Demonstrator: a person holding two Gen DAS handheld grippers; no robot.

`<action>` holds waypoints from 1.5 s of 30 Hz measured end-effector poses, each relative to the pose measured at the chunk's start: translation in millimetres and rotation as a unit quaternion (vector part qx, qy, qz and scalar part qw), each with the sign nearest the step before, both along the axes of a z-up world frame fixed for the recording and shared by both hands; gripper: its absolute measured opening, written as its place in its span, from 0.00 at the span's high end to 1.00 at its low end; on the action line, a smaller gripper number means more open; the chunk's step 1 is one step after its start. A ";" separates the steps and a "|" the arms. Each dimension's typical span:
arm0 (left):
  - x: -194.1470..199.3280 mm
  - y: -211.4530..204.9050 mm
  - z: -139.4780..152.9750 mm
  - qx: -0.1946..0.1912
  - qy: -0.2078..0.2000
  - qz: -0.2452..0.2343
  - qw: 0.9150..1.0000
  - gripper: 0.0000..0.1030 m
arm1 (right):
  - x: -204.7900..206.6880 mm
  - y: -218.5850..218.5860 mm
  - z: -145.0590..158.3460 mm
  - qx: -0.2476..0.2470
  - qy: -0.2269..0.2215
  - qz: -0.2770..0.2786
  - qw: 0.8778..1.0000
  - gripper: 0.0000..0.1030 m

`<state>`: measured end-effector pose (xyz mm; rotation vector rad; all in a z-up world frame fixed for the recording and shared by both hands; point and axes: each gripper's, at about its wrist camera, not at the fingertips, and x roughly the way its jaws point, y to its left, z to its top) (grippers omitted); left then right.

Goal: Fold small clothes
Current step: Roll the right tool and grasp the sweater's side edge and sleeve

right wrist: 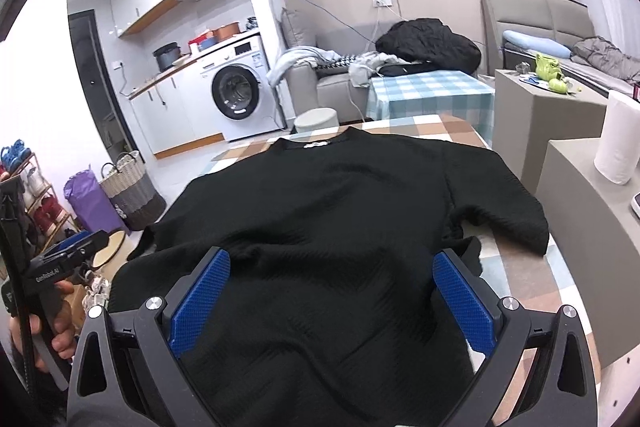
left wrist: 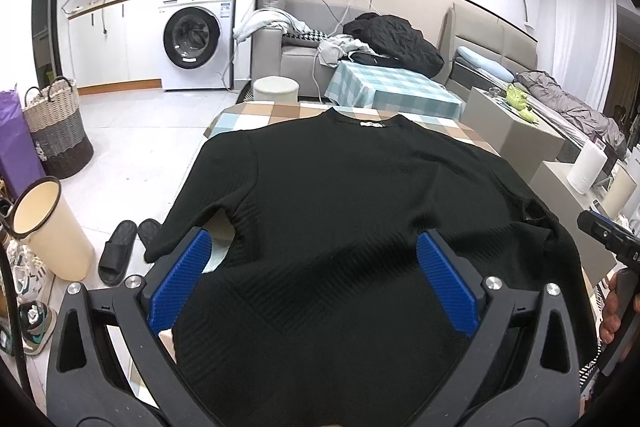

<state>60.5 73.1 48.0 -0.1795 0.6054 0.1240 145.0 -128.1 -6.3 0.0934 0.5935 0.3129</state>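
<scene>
A black short-sleeved knit top lies flat on a checked tablecloth, collar and white label at the far end, hem toward me. It also shows in the right wrist view. My left gripper is open, its blue pads spread wide above the hem on the left half. My right gripper is open too, blue pads spread above the hem on the right half. Neither holds cloth. The left sleeve hangs over the table's edge.
A second table with a blue checked cloth stands behind, then a sofa with a black jacket. Grey cabinets with a paper roll are at the right. A cream bin, slippers and a woven basket stand on the floor at the left.
</scene>
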 end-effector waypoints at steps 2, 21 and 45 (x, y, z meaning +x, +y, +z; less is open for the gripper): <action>9.6 2.1 -0.4 0.002 0.002 0.001 1.000 0.01 | 7.0 -5.0 0.1 0.006 0.005 -0.009 1.000 0.00; 80.1 6.2 -17.6 -0.005 0.026 -0.003 1.000 0.01 | 75.8 -75.1 -18.2 0.080 0.074 -0.162 0.981 0.00; 136.4 4.5 -58.8 -0.008 0.072 -0.004 0.997 0.01 | 117.3 -184.2 -84.0 0.272 0.196 -0.270 0.903 0.11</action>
